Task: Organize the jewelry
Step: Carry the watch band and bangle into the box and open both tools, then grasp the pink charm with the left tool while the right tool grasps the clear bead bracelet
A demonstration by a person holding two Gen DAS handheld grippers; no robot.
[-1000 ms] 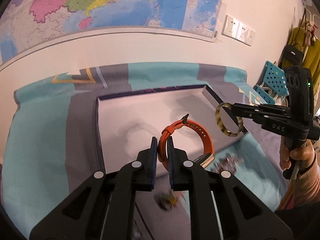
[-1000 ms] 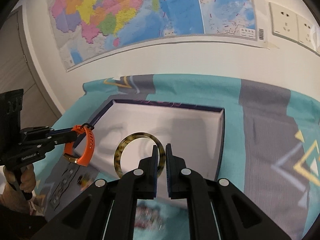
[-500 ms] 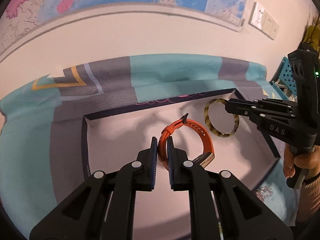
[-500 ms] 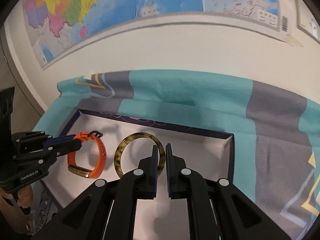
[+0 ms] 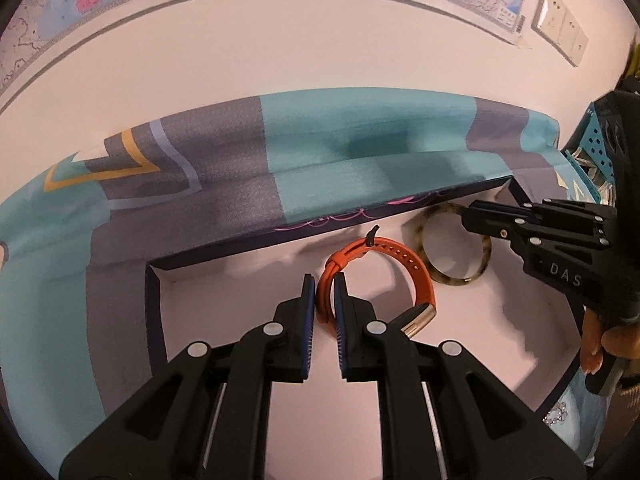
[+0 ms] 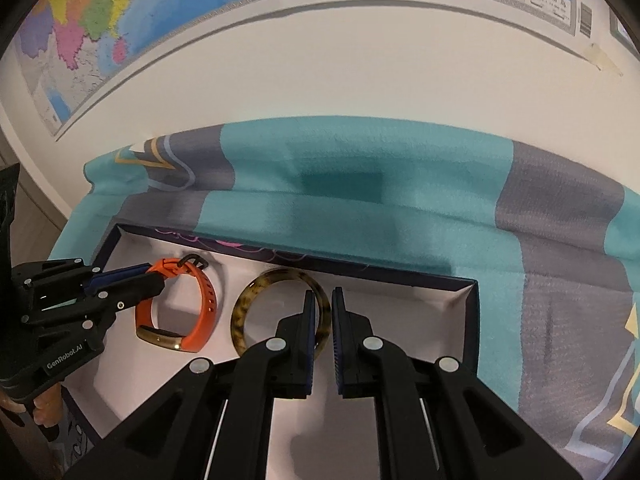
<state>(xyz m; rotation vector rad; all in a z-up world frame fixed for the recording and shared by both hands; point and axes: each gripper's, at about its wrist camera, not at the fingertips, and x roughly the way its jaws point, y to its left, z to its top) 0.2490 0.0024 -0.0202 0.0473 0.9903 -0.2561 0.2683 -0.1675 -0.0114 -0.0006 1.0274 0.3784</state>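
Note:
My left gripper is shut on the strap of an orange watch band with a gold clasp, held inside a white-lined box with dark walls. It shows at the left of the right wrist view, the band hanging from it. My right gripper is shut on a tortoiseshell bangle, held near the box's far wall, just right of the band. In the left wrist view the right gripper and bangle are at the right.
The box lies on a teal and grey cloth against a white wall with a map. A small sparkly piece lies outside the box's right wall. A teal perforated basket stands at the far right.
Both grippers moved forward and down into the box, carrying the band and bangle toward its far wall.

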